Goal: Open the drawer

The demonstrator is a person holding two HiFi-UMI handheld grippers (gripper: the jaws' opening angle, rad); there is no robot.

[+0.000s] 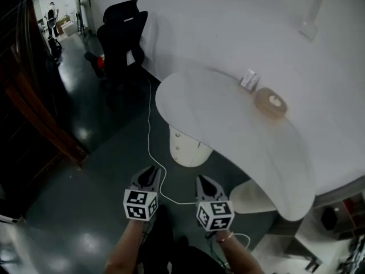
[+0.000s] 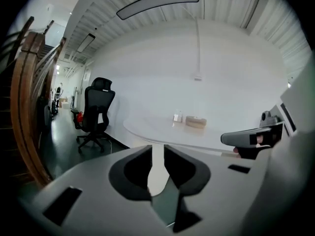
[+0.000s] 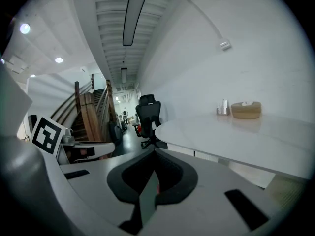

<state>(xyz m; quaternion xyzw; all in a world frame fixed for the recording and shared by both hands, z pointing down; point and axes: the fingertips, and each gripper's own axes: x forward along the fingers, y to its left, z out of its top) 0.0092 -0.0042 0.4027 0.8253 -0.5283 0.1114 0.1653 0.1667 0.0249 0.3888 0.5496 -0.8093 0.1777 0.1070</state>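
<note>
Two grey two-jaw grippers are held low over the dark glossy floor (image 1: pixel 85 176), each fitted with a cube bearing black-and-white square markers. The left gripper (image 1: pixel 149 173) is seen with its jaws slightly parted: a narrow gap is left between the pads and nothing is held in it. The right gripper (image 1: pixel 206 182) is seen with its jaw tips brought together, and nothing is clamped between them. The white rounded drawer unit (image 1: pixel 185 148) is tucked under the near end of the white curved tabletop (image 1: pixel 228 124), ahead of both grippers and apart from them; small round knobs are visible on its front. A thin white cable (image 1: pixel 150 136) is laid across the floor past the unit. On the tabletop, a round tan container (image 1: pixel 271 103) and a small white box (image 1: pixel 250 80) are placed side by side. A black office chair (image 1: pixel 120 33) is parked beyond the table.
</note>
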